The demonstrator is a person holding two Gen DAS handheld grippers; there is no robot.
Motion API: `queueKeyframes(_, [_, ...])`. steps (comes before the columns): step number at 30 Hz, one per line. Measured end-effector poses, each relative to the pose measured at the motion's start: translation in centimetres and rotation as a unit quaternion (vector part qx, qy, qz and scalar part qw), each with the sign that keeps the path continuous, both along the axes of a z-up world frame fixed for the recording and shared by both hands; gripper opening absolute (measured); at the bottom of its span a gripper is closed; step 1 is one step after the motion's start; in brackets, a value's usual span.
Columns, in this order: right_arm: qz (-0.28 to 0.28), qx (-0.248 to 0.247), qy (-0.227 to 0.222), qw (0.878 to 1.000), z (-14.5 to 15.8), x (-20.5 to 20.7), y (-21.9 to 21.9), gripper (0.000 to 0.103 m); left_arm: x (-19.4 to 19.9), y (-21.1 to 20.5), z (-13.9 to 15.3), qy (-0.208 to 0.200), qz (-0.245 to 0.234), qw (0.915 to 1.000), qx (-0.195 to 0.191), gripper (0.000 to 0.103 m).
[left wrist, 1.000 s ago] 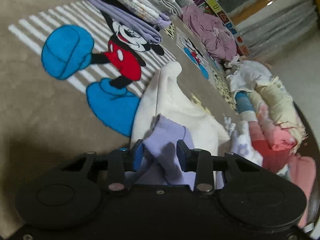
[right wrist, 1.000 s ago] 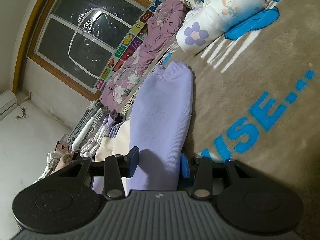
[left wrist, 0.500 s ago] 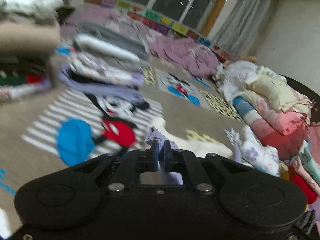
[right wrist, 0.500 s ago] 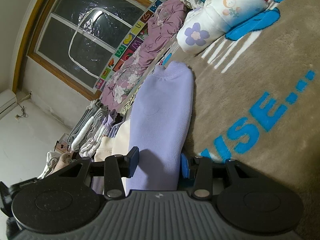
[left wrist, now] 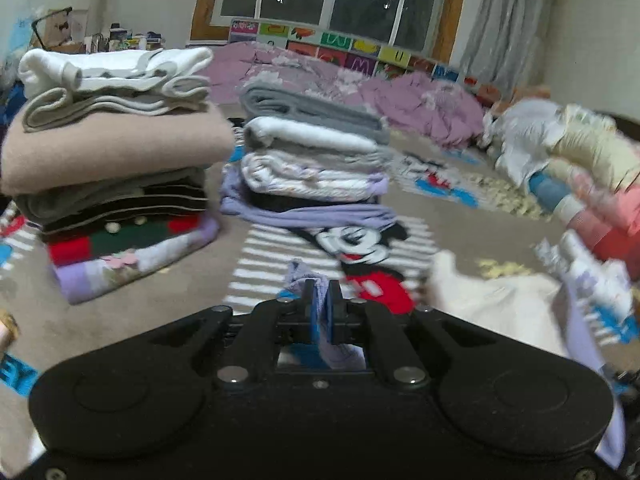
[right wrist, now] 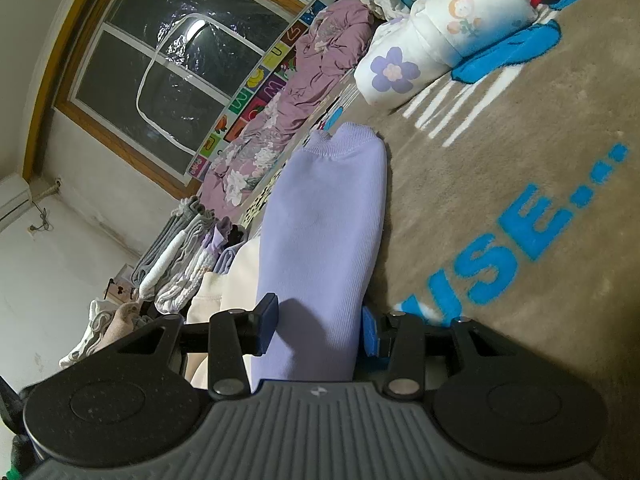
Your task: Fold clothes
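Observation:
A lavender knit garment [right wrist: 324, 216] lies stretched on the brown Mickey Mouse rug [right wrist: 520, 168], its ribbed cuff at the far end. My right gripper [right wrist: 318, 330] is open, its jaws either side of the near end of the garment, low on the rug. My left gripper [left wrist: 320, 300] is shut on a bunched corner of the lavender garment [left wrist: 298, 278] and holds it lifted above the rug [left wrist: 120, 320]. A cream garment [left wrist: 500, 300] lies to the right under the lavender one.
Two stacks of folded clothes [left wrist: 112, 168] [left wrist: 312, 160] stand on the rug ahead of the left gripper. A heap of unfolded clothes [left wrist: 580, 168] is at the right. A floral white bundle [right wrist: 436, 36] lies beyond the lavender garment. Purple bedding [left wrist: 380, 92] lies under the window.
My left gripper closed on the lavender corner and lifted it, tilting up from the rug to face the stacks and window. The right gripper has not moved.

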State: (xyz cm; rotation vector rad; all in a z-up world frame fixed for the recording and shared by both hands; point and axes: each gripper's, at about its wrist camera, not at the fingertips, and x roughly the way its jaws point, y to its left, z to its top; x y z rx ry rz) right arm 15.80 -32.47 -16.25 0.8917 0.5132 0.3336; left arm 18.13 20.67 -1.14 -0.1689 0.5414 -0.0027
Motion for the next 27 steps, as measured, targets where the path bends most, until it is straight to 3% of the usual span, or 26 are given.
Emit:
queueKeyframes(17, [0.003, -0.013, -0.004, 1.0, 0.2, 0.0, 0.1, 0.043, 2.8, 5.8, -1.6, 0.051, -0.01, 0.9909, 0.124, 0.002])
queueKeyframes(22, [0.005, -0.019, -0.005, 1.0, 0.2, 0.0, 0.1, 0.043, 4.1, 6.3, -3.3, 0.085, -0.011, 0.9864, 0.14, 0.002])
queueKeyframes(27, [0.007, -0.024, -0.005, 1.0, 0.3, 0.0, 0.2, 0.043, 4.4, 6.9, -5.5, 0.107, -0.003, 0.9855, 0.132, 0.002])
